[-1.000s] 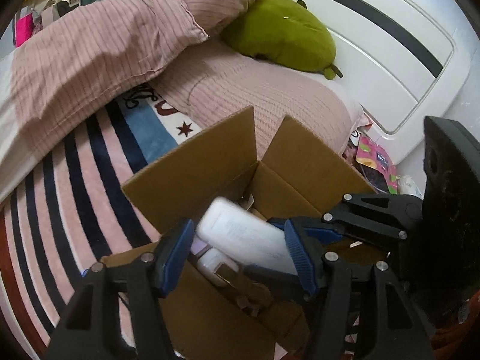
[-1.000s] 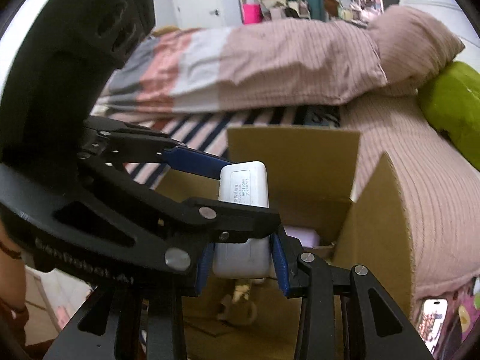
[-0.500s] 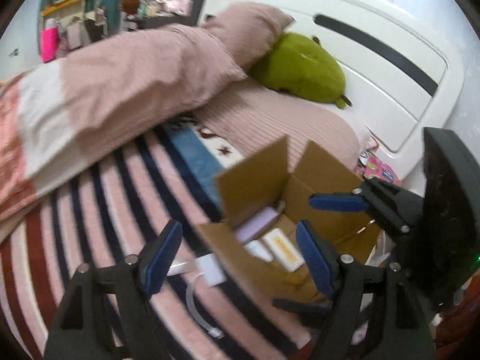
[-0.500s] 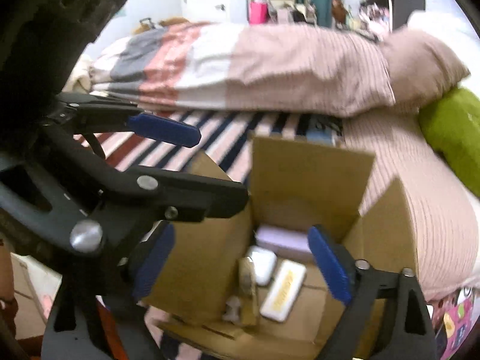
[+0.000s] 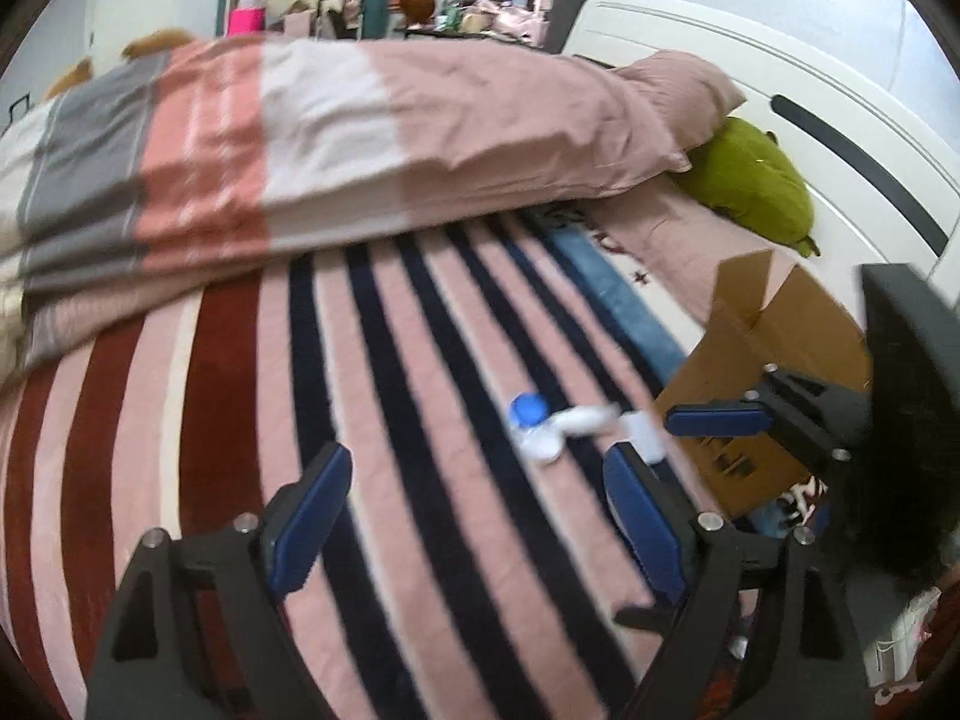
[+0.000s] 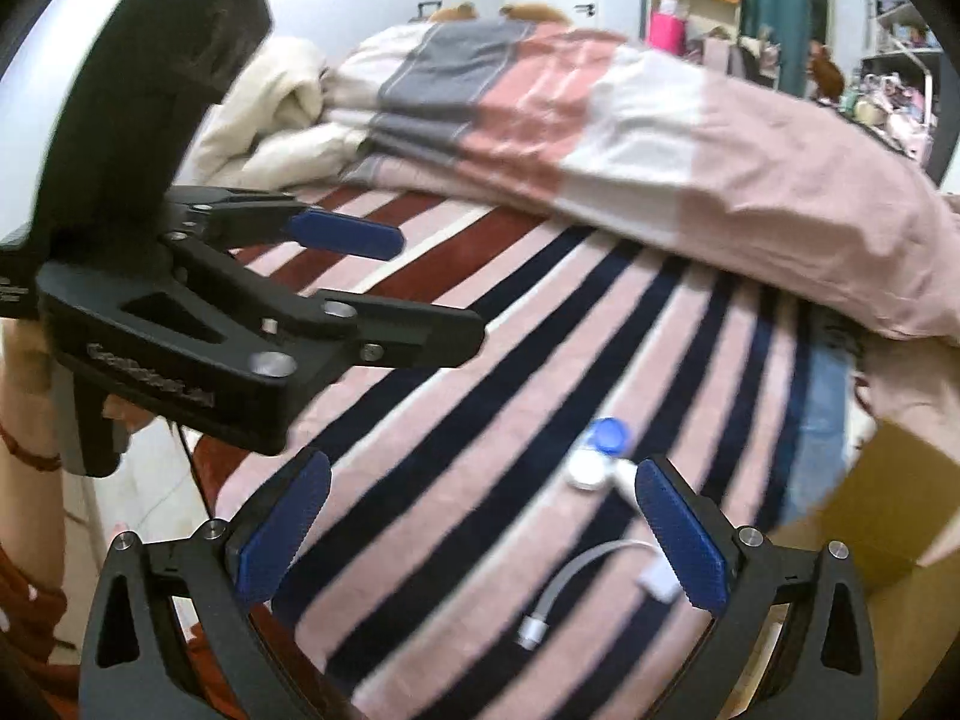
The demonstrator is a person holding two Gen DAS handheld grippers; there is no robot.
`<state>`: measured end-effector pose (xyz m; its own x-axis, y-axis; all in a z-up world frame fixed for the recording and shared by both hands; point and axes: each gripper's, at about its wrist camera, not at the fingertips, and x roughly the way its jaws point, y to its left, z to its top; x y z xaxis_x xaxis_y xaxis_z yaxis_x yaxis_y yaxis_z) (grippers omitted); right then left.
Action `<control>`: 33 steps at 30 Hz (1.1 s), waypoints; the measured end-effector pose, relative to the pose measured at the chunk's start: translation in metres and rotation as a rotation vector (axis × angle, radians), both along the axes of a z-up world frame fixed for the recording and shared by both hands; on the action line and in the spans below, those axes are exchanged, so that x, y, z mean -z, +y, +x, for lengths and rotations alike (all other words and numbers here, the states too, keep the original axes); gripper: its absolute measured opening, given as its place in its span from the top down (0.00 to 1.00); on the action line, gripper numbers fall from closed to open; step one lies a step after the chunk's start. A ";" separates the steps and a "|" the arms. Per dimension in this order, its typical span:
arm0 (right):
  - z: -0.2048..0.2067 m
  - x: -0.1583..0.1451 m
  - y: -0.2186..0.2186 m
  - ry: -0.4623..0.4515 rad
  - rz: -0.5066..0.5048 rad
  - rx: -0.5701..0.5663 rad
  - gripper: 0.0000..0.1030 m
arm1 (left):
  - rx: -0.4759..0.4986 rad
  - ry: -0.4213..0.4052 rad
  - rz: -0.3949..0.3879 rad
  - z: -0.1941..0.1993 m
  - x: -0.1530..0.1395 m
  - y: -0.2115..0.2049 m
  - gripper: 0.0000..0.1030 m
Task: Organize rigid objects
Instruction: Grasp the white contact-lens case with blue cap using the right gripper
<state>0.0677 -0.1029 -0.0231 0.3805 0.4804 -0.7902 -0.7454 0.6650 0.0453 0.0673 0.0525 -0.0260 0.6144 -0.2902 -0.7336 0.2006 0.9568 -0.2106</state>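
A: Right wrist view, status of remaining items: a small two-cup case (image 6: 597, 456), one cup blue and one white, lies on the striped blanket (image 6: 456, 420) just ahead of the right gripper (image 6: 480, 537). A short white cable (image 6: 576, 582) with a white plug lies nearer, close beside the right fingertip (image 6: 678, 540). Both items are outside the cardboard box (image 6: 888, 510).

B: Gripper condition?

A: Right gripper: jaws spread wide, nothing between them. Left gripper (image 5: 474, 516): likewise spread and unloaded. In the left wrist view the case (image 5: 540, 426) lies ahead and to the right of centre.

B: Progress estimate?

A: Judged incomplete. At least the case and the cable remain on the blanket. The box (image 5: 762, 372) shows only its flaps and outer wall, so its contents cannot be read.

B: Clearances?

A: The box sits at the right of both views, near the items, so the transfer path is judged short. An upright flap stands on the side facing the blanket, so a carried item probably has to clear it. The folded duvet (image 5: 360, 138) rises well behind the items. Open striped surface extends to the left. The two grippers are close together, with the left one filling the upper left of the right wrist view; a reach by one may crowd the other
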 end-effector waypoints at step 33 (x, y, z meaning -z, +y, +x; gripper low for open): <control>0.046 0.094 0.017 0.002 -0.071 0.225 0.75 | -0.012 0.047 -0.105 -0.006 0.042 0.031 0.19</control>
<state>0.1141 -0.0864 -0.1172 0.4698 0.3272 -0.8199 -0.5779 0.8161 -0.0055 0.0612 0.0837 -0.0684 0.5842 -0.3595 -0.7277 0.1766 0.9314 -0.3183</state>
